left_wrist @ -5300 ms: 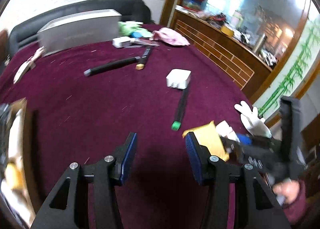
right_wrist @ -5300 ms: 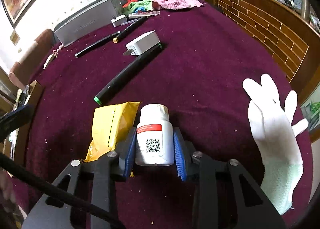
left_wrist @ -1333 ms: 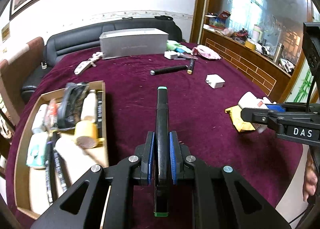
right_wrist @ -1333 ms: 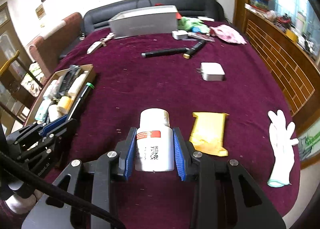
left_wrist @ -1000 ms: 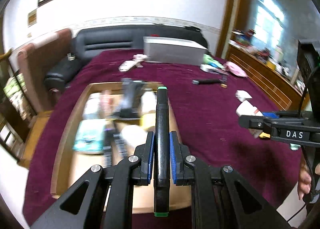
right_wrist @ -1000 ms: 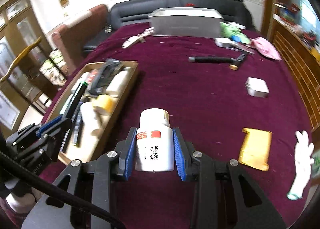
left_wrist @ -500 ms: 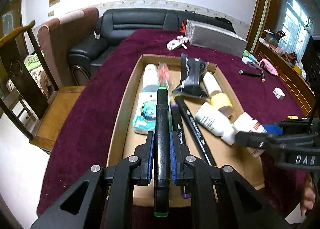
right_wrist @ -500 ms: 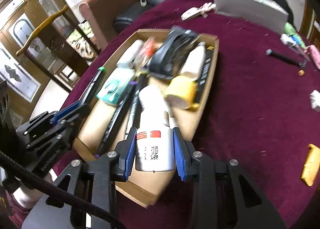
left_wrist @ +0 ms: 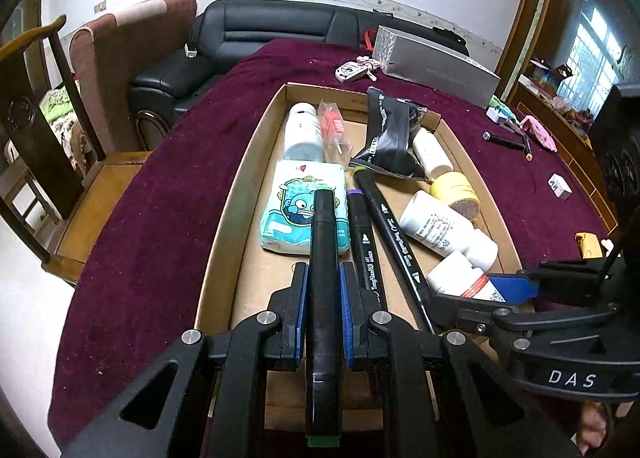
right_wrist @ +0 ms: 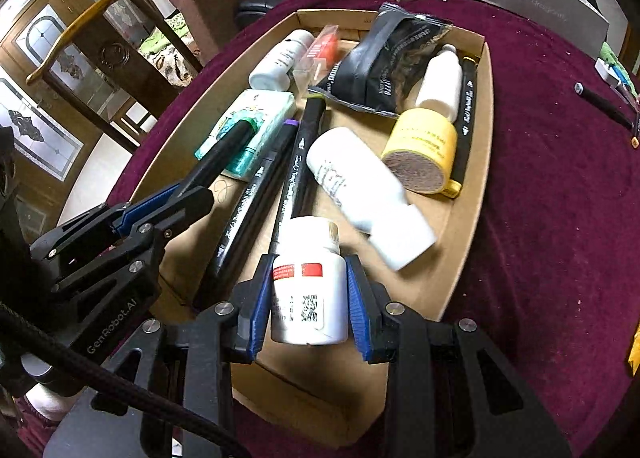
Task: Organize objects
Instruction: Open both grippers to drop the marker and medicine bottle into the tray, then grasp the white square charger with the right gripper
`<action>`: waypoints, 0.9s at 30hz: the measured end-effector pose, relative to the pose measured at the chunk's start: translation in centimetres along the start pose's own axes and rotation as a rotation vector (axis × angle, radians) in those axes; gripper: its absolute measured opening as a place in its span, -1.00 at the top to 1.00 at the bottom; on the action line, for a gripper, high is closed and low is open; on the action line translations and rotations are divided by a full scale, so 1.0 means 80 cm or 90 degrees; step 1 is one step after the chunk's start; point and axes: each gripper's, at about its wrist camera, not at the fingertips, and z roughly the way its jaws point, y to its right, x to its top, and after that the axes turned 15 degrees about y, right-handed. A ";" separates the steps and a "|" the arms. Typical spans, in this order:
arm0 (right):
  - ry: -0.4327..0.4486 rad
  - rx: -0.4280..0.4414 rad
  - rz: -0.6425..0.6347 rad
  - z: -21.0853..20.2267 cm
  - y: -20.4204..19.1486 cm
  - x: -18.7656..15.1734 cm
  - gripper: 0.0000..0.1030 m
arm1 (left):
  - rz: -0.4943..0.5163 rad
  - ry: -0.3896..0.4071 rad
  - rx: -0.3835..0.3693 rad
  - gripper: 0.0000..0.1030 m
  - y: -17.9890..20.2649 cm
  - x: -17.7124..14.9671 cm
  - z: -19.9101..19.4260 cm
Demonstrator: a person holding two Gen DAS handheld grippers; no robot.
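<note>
**Both grippers loaded over the cardboard tray**

Here, nearest the lens, the left gripper is clamped on a black marker with green end caps, its far tip above the teal-and-white tissue pack in the shallow brown cardboard tray. The right gripper squeezes a white pill bottle with a red-striped label, held over the tray's near end — just beyond it lie two black markers and a bigger white bottle on its side. Farther in sit a yellow tape roll and a black foil pouch. Past the tray, on the maroon tablecloth, stands a long grey box.
</note>
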 end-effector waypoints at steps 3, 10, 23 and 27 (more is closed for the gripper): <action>0.003 -0.002 -0.002 -0.001 -0.001 0.000 0.36 | -0.006 0.006 0.001 0.63 0.000 0.002 -0.002; 0.011 0.002 0.004 -0.005 0.000 0.001 0.31 | 0.000 0.023 0.014 0.20 0.005 0.010 -0.013; 0.122 -0.012 0.006 -0.079 0.026 0.010 0.18 | 0.081 0.055 0.020 0.13 0.081 0.035 -0.043; 0.149 -0.035 0.033 -0.110 0.064 0.011 0.16 | 0.105 0.054 0.002 0.13 0.117 0.041 -0.043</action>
